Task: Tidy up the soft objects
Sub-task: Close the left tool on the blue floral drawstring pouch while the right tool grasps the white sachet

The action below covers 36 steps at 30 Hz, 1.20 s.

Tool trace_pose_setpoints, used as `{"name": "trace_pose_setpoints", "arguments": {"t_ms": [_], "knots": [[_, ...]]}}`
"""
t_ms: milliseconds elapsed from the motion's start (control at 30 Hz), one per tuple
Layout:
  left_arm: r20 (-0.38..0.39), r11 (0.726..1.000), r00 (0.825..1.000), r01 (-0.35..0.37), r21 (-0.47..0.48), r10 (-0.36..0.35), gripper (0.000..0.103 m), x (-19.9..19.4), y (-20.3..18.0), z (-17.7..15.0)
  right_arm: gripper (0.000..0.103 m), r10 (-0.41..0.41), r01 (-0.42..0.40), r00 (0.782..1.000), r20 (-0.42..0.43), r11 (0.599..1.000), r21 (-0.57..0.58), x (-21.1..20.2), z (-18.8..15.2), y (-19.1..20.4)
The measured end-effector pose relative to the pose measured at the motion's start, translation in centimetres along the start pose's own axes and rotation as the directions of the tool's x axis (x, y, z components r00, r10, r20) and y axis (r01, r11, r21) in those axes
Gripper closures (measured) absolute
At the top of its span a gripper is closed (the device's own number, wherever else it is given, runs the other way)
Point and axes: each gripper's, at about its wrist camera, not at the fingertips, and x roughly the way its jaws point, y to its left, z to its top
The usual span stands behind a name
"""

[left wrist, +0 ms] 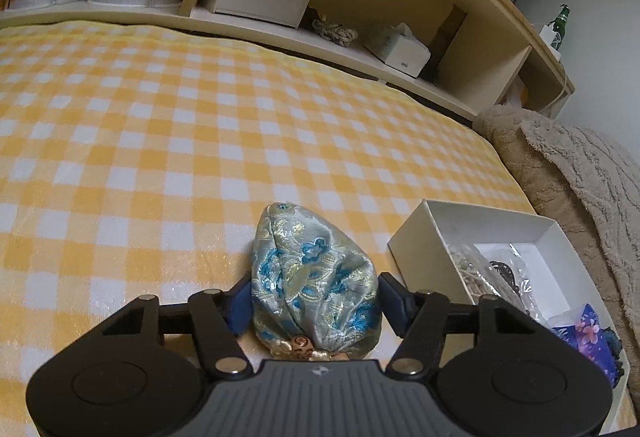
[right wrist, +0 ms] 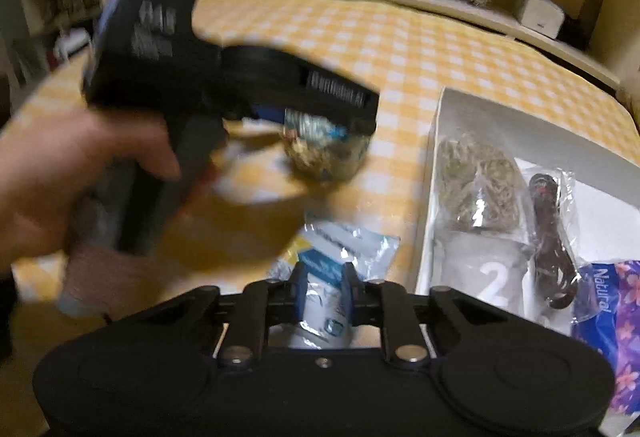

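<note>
1. Your left gripper (left wrist: 316,301) is clamped on the brocade pouch (left wrist: 314,277); both blue pads press into its sides. The pouch rests on the checked blanket (left wrist: 160,137), tied end nearest the camera.
2. Pouch: shiny silver-blue woven cloth with gold and turquoise flower figures, rounded and tapering to a blunt far tip.
3. Your right gripper (right wrist: 322,289) is clenched on a flat white and blue plastic packet (right wrist: 340,249); the pads pinch its near end and the rest lies on the blanket, glossy and crinkled.
4. The white cardboard box (left wrist: 424,233) sits just right of the pouch, apart from it, near corner pointing toward your left gripper. Its walls are thin and upright.
5. In the box: a clear bag of pale tangled cord (right wrist: 476,181), a clear bag with a dark coiled cord (right wrist: 552,237), a grey piece marked "2" (right wrist: 488,273), and a purple flowered pack (right wrist: 616,317) at the near right.
6. Open room: the blanket is bare to the left and far side of the pouch, up to the cream shelf unit (left wrist: 360,49) along the far edge.
7. A fuzzy beige throw (left wrist: 580,177) bounds the right side behind the box.
8. The right wrist view is motion-blurred; a hand (right wrist: 68,181) appears to hold the left gripper's handle.
</note>
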Motion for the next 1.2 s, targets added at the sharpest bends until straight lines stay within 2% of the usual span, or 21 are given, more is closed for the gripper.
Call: {"name": "trace_pose_setpoints", "arguments": {"t_ms": [133,333,400,500,667,833,933,1000,1067,1133,1200], "knots": [[-0.038,0.999,0.999,0.009,-0.042,-0.01,0.048,-0.7,0.5,-0.2,0.093,-0.011,0.01,1.0,-0.016,0.998,-0.062,0.2,-0.3,0.8],[-0.121,0.999,0.992,-0.041,-0.036,0.037,0.049,-2.9,0.5,-1.2,0.094,0.008,-0.01,1.0,-0.019,0.994,-0.105,-0.3,-1.0,1.2],[-0.147,0.998,0.987,-0.064,-0.027,0.059,0.049,-3.9,0.7,-1.8,0.1,0.061,-0.064,0.998,-0.035,0.992,-0.113,-0.4,-1.3,1.6],[-0.179,0.995,0.98,-0.095,-0.025,0.089,0.049,-5.6,1.3,-2.6,0.1,0.088,-0.092,0.996,-0.036,0.983,-0.158,-0.8,-1.9,2.4],[-0.242,0.99,0.96,-0.14,0.012,0.139,0.049,-8.8,2.0,-3.9,0.1,0.159,-0.166,0.985,-0.065,0.976,-0.14,-1.3,-2.3,2.3],[-0.305,0.985,0.938,-0.145,0.088,0.166,0.049,-10.8,1.7,-5.7,0.1,0.248,-0.269,0.961,-0.121,0.94,-0.21,-2.6,-3.5,3.6],[-0.329,0.979,0.926,-0.151,0.135,0.188,0.048,-11.8,1.5,-6.3,0.099,0.301,-0.326,0.942,-0.149,0.925,-0.196,-3.5,-3.9,3.5],[-0.327,0.975,0.922,-0.166,0.149,0.207,0.045,-12.2,1.6,-6.5,0.095,0.298,-0.315,0.945,-0.132,0.94,-0.135,-4.0,-3.9,2.8],[-0.32,0.976,0.924,-0.176,0.128,0.208,0.042,-12.2,1.8,-6.5,0.082,0.269,-0.278,0.958,-0.097,0.956,-0.094,-4.9,-4.2,2.8],[-0.317,0.974,0.923,-0.19,0.124,0.22,0.041,-11.8,1.8,-6.6,0.051,0.242,-0.245,0.968,-0.062,0.969,-0.044,-5.4,-4.0,2.8],[-0.31,0.971,0.922,-0.199,0.135,0.232,0.039,-11.6,1.5,-6.7,0.035,0.214,-0.213,0.976,-0.048,0.977,0.014,-5.5,-4.1,3.1]]}}
